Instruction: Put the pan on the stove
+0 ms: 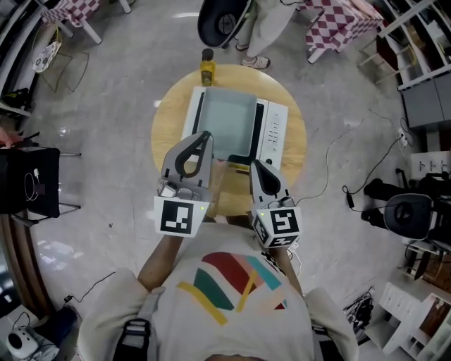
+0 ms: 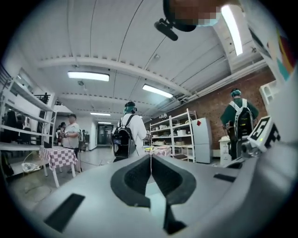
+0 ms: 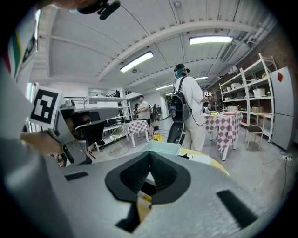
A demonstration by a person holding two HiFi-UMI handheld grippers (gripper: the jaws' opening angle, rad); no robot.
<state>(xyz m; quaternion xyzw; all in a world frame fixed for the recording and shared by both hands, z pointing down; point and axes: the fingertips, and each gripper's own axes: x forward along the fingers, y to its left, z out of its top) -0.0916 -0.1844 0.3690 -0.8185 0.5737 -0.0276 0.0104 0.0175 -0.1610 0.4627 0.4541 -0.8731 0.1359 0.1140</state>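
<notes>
A white stove (image 1: 273,130) with a pale grey-green top (image 1: 232,120) lies on a round wooden table (image 1: 168,130). No pan shows in any view. My left gripper (image 1: 206,135) is held up over the stove's near left corner; in the left gripper view the left gripper (image 2: 150,156) is shut, its jaws meeting with nothing between them. My right gripper (image 1: 254,164) hovers at the stove's near right corner, also raised. In the right gripper view the right gripper (image 3: 150,153) is shut and empty, with the stove's pale top (image 3: 163,148) just beyond it.
A yellow bottle (image 1: 206,69) stands at the table's far edge. A person (image 1: 271,25) stands just behind it beside a black round seat (image 1: 224,21). Checked-cloth tables (image 1: 338,25) and shelving ring the room. A cable (image 1: 338,151) trails on the floor at the right.
</notes>
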